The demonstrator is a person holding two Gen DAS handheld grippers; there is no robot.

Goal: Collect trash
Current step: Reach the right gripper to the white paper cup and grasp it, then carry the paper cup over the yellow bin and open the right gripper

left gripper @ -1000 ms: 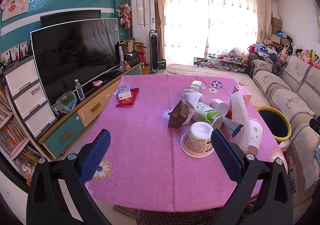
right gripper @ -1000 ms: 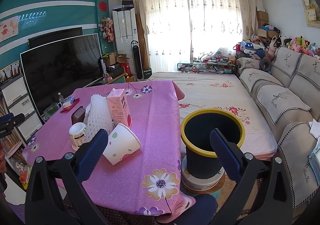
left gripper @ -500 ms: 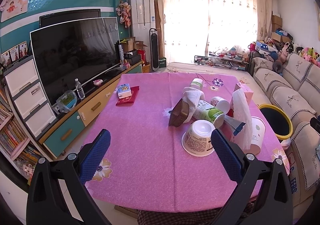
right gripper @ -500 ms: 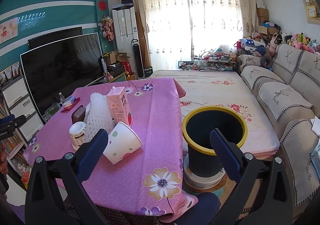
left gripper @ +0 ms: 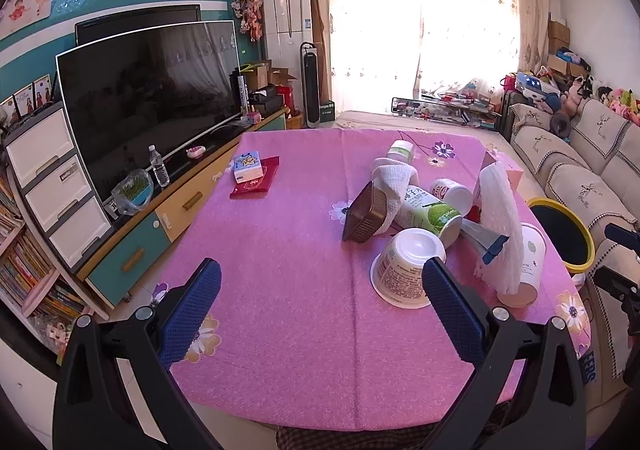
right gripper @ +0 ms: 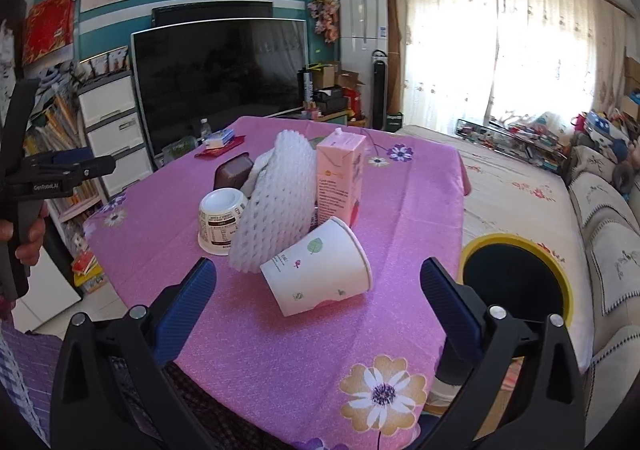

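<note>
On the table (left gripper: 280, 290) under its pink cloth, your trash sits bunched toward the 2 o'clock side of the left wrist view. Your left hand-held gripper (left gripper: 320, 302) hovers over the near edge with its blue fingers (left gripper: 192, 306) spread wide and nothing between them. Just past its right finger, at 1 o'clock, a yogurt cup (left gripper: 408, 270) stands upside down on the cloth. Behind that lie a green-labelled bottle (left gripper: 432, 214) on its side, a brown tray (left gripper: 366, 216) tipped on edge, and a crumpled paper towel (left gripper: 394, 180) draped over both. A white foam net (left gripper: 498, 222) leans on a paper cup (left gripper: 528, 270) at 3 o'clock. At 11 o'clock, well apart from the pile, a tissue pack (left gripper: 248, 167) rests on a red packet (left gripper: 256, 183).

Your right hand-held gripper (right gripper: 318, 304) is also spread wide and holds nothing. The paper cup (right gripper: 320, 270) lies on its side just ahead of it, between the fingers' line of sight, at 12 o'clock. The foam net (right gripper: 276, 206) touches the cup's base, and a pink carton (right gripper: 340, 178) stands upright behind them. The yogurt cup (right gripper: 220, 218) sits at 11 o'clock. The bin (right gripper: 516, 278), black with a yellow rim, stands on the floor beside the table's edge at 3 o'clock.
</note>
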